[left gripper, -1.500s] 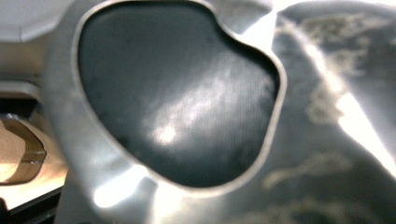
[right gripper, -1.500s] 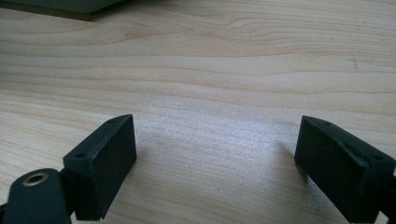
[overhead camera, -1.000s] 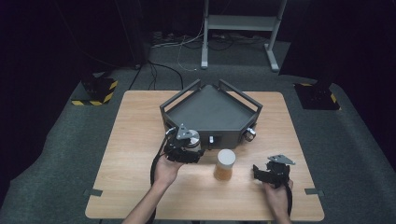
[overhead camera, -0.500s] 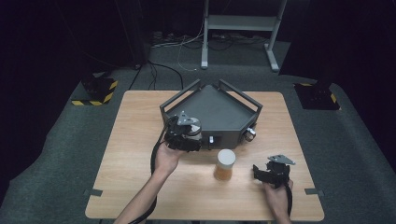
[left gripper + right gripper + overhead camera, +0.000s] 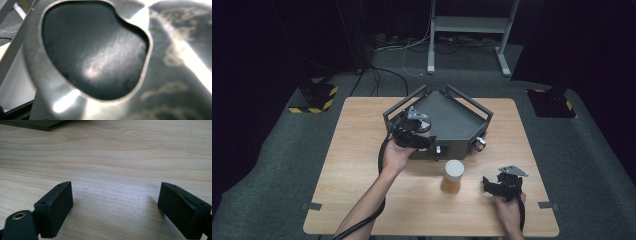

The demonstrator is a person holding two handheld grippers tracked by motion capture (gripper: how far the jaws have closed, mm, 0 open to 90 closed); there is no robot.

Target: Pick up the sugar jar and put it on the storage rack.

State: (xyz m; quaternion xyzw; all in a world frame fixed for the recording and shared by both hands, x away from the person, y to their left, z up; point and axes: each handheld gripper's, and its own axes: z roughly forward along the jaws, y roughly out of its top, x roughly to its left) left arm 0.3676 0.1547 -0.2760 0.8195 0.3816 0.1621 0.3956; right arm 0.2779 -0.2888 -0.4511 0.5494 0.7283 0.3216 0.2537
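Left tongs (image 5: 414, 131): at the grey tray's (image 5: 462, 125) front-left rim, about 10 o'clock from the jar (image 5: 453, 176); released or clenched, cannot tell.
Left gripper view: blurred dark grey metal with a rounded recess, very close.
Right tongs (image 5: 492, 186): jaws spread wide, grasping nothing, low over the bare counter (image 5: 357, 165), at 3 o'clock from the jar.
Jar: upright, white lid, amber contents, just in front of the tray.

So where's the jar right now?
In the high view the jar stands on the table, just in front of the grey tray, between the two grippers and nearer the right gripper.
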